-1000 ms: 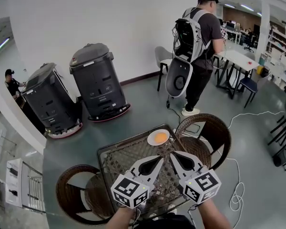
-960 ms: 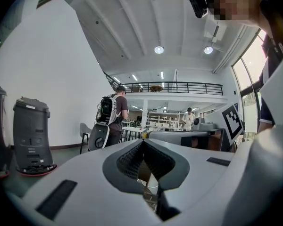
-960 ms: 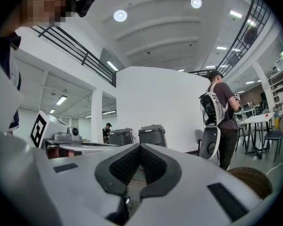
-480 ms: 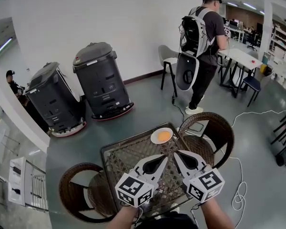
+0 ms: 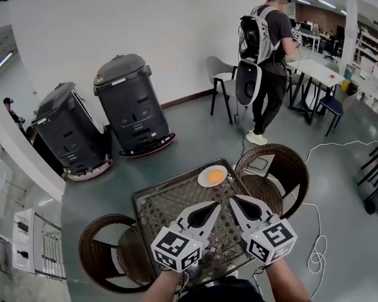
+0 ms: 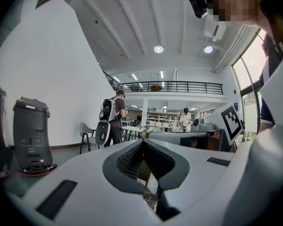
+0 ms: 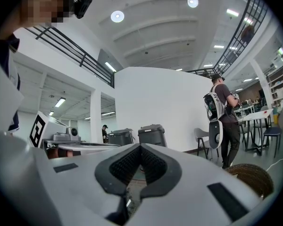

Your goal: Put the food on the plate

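Observation:
A small white plate [image 5: 202,180] sits at the far edge of the glass-topped wicker table [image 5: 157,209], with a round orange piece of food [image 5: 215,177] lying on it. Both grippers hover side by side over the near half of the table, pointing at the plate and well short of it. My left gripper [image 5: 215,205] [image 6: 142,141] is shut with nothing between its jaws. My right gripper [image 5: 234,199] [image 7: 140,146] is also shut and empty. No other food shows on the table.
Wicker chairs stand at the table's right [image 5: 283,168] and left [image 5: 101,250]. Two dark wheeled machines [image 5: 129,106] stand by the white wall. A person with a backpack [image 5: 271,43] stands near a white table [image 5: 318,74]. A white cable [image 5: 315,257] lies on the floor.
Both grippers have stayed where they were. The person in the background has stepped a little farther away, towards the white table.

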Demonstrator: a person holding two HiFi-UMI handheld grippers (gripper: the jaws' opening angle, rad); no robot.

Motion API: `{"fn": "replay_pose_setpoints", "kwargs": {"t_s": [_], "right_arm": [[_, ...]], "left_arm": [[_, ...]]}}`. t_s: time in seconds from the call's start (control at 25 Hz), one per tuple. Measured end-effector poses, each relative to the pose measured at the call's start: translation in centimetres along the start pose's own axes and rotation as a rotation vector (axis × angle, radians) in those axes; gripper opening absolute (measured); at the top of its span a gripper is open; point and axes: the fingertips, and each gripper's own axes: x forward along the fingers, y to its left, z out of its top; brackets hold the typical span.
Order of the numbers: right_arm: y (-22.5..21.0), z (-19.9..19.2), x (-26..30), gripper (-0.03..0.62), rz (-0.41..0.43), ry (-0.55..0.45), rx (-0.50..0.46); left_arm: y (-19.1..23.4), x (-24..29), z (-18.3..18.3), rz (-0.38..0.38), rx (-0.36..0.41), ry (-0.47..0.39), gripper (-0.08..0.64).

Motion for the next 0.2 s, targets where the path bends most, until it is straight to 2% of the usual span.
{"fn": "replay_pose_setpoints", "kwargs": {"t_s": [0.2], "right_arm": [[0.16, 0.27, 0.24, 0.003, -0.003, -0.002, -0.003]], "left_arm": [[0.20, -0.08, 0.30, -0.004, 0.001, -0.003, 0.009]]}}
